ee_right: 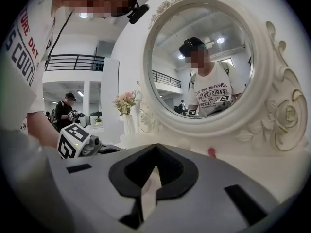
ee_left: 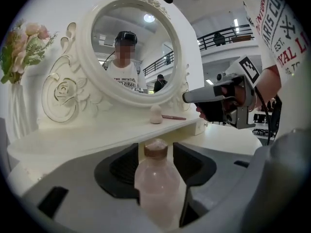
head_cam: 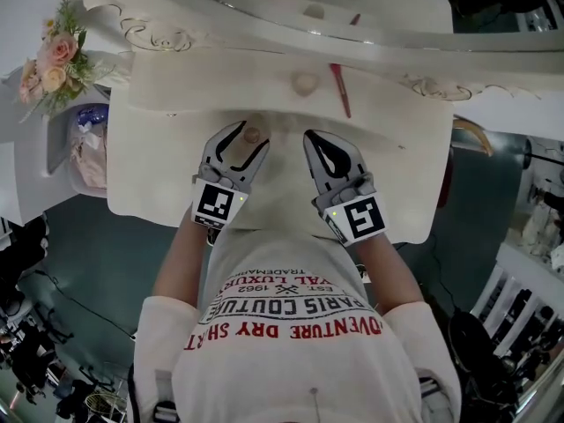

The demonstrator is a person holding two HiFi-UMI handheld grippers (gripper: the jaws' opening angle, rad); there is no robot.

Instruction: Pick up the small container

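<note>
Before the round mirror (ee_left: 129, 47), the head view shows the left gripper (head_cam: 251, 140) with fingers spread around the small pink bottle (head_cam: 252, 134) on the white counter (head_cam: 176, 174). The right gripper (head_cam: 313, 139) sits just beside it. The left gripper view shows the bottle upright between the spread fingers, nearer than the mirror. The right gripper view shows its fingers pressed together, empty, facing the mirror.

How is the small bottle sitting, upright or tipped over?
Upright. The bottle rises straight, with its brown cap on top; its base is hidden.
</note>
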